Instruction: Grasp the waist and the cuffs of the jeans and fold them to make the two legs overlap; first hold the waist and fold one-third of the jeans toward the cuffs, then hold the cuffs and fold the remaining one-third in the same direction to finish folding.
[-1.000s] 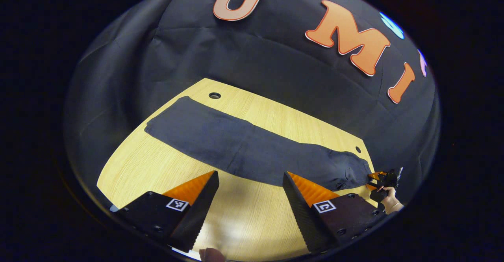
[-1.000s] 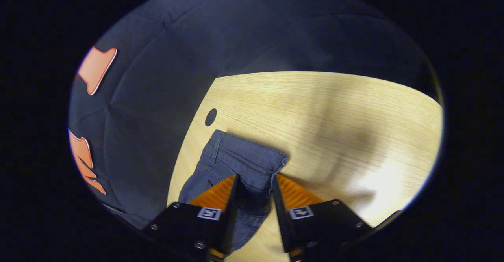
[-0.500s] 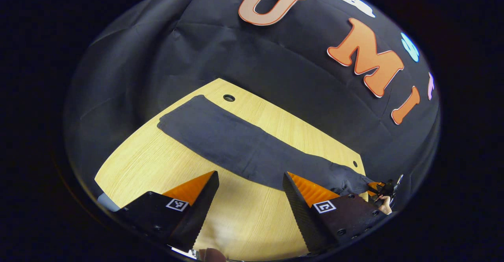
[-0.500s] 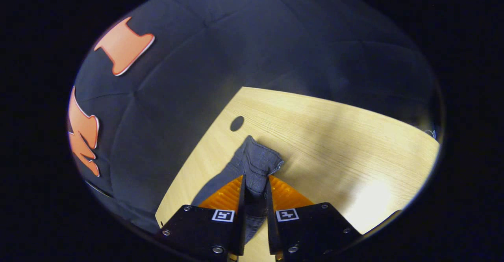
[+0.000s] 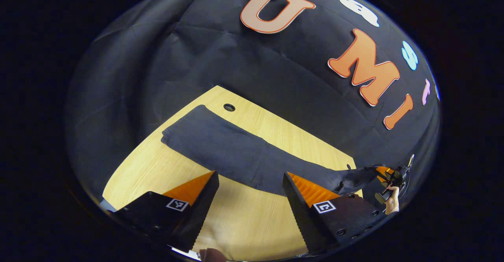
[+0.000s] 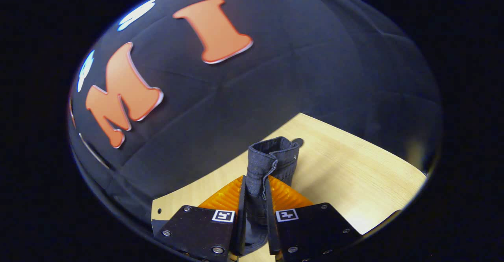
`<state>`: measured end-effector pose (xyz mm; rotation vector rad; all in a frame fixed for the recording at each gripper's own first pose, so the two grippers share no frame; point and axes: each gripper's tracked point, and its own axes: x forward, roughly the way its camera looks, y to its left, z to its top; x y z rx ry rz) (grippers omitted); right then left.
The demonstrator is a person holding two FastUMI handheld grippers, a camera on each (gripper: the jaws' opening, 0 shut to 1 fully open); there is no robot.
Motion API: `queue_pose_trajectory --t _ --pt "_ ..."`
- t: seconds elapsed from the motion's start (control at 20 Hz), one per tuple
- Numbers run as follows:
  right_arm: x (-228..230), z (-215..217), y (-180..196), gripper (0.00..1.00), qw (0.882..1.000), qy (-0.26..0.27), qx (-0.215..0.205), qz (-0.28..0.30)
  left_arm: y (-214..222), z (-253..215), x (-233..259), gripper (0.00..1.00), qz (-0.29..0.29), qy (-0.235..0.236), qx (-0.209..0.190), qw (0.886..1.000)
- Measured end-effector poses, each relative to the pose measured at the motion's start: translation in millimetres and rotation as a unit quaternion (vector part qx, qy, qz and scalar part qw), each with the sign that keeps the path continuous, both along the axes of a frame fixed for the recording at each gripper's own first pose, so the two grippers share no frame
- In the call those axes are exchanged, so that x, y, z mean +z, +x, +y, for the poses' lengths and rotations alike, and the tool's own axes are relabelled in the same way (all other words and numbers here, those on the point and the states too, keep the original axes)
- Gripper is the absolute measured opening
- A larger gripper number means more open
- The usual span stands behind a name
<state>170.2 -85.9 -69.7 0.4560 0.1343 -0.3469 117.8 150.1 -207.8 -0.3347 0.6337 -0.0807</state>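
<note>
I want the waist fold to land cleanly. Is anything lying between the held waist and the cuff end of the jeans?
Nothing visible does. The right gripper is shut on the waist, and in the left gripper view the jeans lie flat along the table with nothing on them toward the cuffs.

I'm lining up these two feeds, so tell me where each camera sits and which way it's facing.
Left gripper view: rides the left tongs, open above the table, looking across the jeans toward the wall; the right tongs and a hand show far off.
Right gripper view: rides the right tongs, shut on the raised waist, facing the wall.
Shared: jeans, table, right tongs.
</note>
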Motion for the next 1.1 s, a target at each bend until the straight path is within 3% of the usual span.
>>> queue_pose_trajectory --t 0.3,0.5,0.65,0.8,1.1 --pt "25 141 38 0.24 0.994 -0.061 0.095 -0.007 7 42 9 0.99 -0.007 -0.009 -0.008 1.000" --pt "-14 237 71 0.24 0.982 -0.086 0.169 0.022 9 60 6 0.98 0.001 -0.023 -0.007 1.000" --pt "-73 297 92 0.24 0.970 -0.082 0.219 0.059 11 76 2 0.99 -0.001 0.001 -0.007 1.000" --pt "-120 330 115 0.23 0.962 -0.053 0.257 0.081 12 79 0 0.99 0.005 -0.006 -0.012 1.000" --pt "-191 348 103 0.17 0.949 -0.062 0.264 0.158 18 85 -8 0.99 0.016 -0.032 -0.007 0.999"
